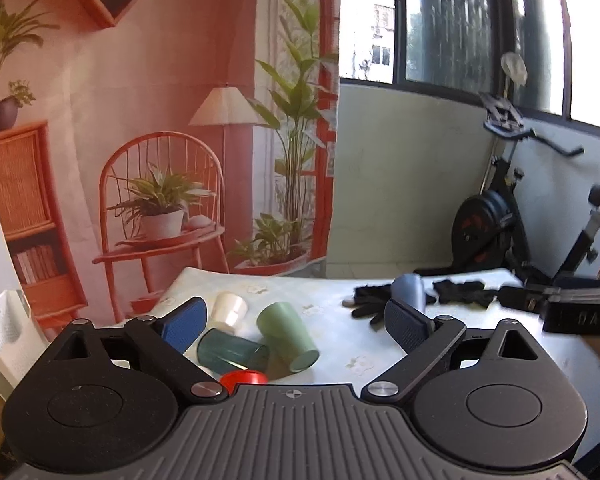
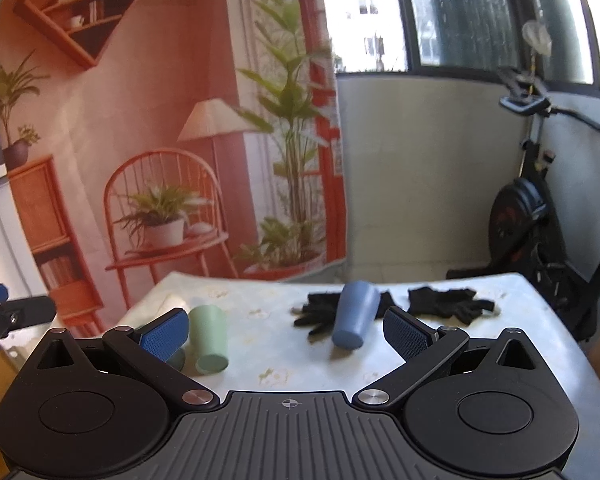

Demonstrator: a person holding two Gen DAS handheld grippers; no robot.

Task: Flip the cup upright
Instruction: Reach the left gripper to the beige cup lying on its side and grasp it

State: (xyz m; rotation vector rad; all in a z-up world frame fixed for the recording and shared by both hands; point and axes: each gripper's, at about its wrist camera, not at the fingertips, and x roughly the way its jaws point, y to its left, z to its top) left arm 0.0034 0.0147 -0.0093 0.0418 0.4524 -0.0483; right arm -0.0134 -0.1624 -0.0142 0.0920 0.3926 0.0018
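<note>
Pale floral tabletop (image 2: 292, 352), printed room backdrop (image 2: 140, 160) and exercise bike (image 2: 540, 216) are seen behind. Blue cup (image 2: 354, 318) is seen on its side between right gripper (image 2: 288, 330) fingers, across black gloves (image 2: 448, 304). Fingers apart, empty; left gripper (image 1: 296, 322) likewise.

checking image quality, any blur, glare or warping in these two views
Left wrist: windows blown out, frame edges bowed by fisheye, blue cup soft. Right wrist: same window glare, table edge curved, blue cup and black gloves slightly blurred.
</note>
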